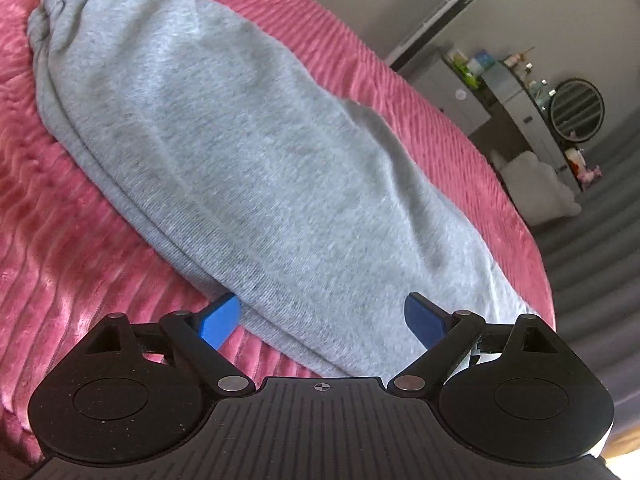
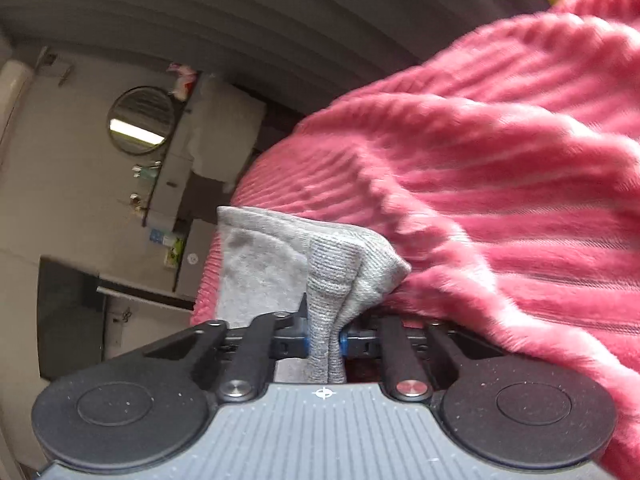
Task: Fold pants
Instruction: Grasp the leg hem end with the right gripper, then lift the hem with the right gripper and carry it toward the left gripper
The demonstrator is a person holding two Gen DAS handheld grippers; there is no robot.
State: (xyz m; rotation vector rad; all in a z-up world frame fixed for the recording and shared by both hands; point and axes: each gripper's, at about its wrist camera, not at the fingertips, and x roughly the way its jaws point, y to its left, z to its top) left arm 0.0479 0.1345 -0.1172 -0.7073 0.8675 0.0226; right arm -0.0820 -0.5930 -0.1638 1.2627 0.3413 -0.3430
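Gray sweatpants (image 1: 224, 152), folded lengthwise, lie on the ribbed pink bedspread (image 1: 60, 240). Left gripper (image 1: 323, 316) hangs above their near end, blue pads (image 1: 220, 316) wide apart around the fabric. Right gripper (image 2: 324, 340) is clamped on a bunched ribbed cuff (image 2: 332, 280).

A plush pink ribbed blanket (image 1: 60, 240) spreads out under and ahead of the left gripper. Ahead-right of that gripper stands a round black-framed mirror (image 1: 577, 109) on a grey cabinet (image 1: 516, 120), small bottles (image 1: 528, 68) cluttered beside it. Dark grey pleated curtains (image 2: 240, 12) hang above and beyond the right gripper.
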